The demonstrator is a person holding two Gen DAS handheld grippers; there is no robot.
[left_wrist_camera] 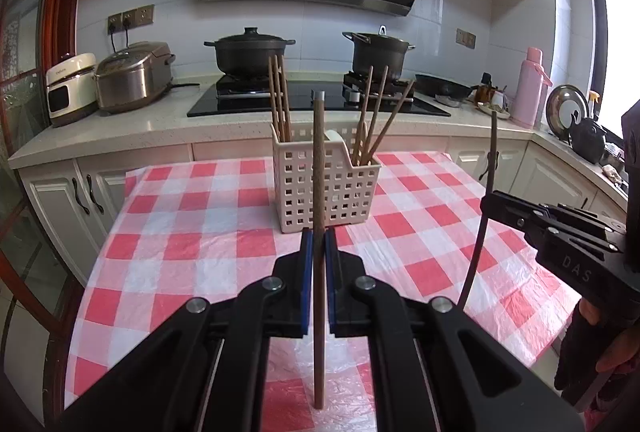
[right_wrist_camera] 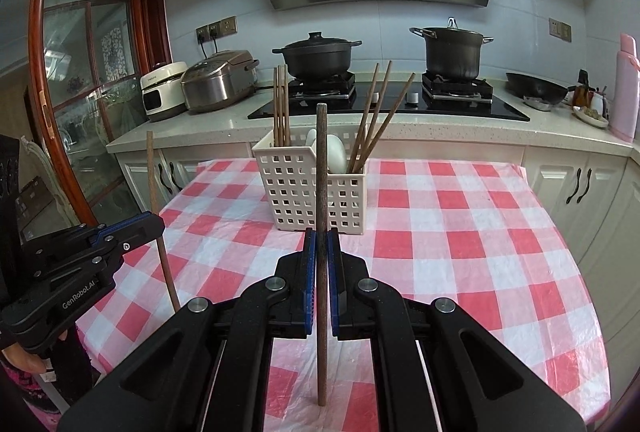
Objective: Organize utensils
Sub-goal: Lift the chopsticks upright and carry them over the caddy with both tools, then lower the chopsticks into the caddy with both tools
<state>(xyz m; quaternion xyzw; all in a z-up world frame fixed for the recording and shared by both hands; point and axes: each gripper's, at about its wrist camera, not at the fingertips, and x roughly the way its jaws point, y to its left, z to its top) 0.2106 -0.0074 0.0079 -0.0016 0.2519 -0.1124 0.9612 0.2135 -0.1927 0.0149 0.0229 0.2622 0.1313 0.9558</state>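
Note:
A white lattice utensil basket (left_wrist_camera: 326, 183) stands on the checked table; it also shows in the right wrist view (right_wrist_camera: 316, 187). It holds brown chopsticks (left_wrist_camera: 280, 99) at its left and right ends and white spoons (right_wrist_camera: 334, 151) in the middle. My left gripper (left_wrist_camera: 319, 252) is shut on a brown chopstick (left_wrist_camera: 319, 167), held upright in front of the basket. My right gripper (right_wrist_camera: 321, 252) is shut on a darker chopstick (right_wrist_camera: 321, 167), also upright. Each gripper shows in the other's view, the right gripper (left_wrist_camera: 486, 201) at the right and the left gripper (right_wrist_camera: 160, 224) at the left.
The table wears a red and white checked plastic cloth (left_wrist_camera: 200, 232). Behind it runs a counter with a hob, two black pots (left_wrist_camera: 250, 55), a rice cooker (left_wrist_camera: 134, 75), a wok (right_wrist_camera: 536, 87) and a pink flask (left_wrist_camera: 530, 87).

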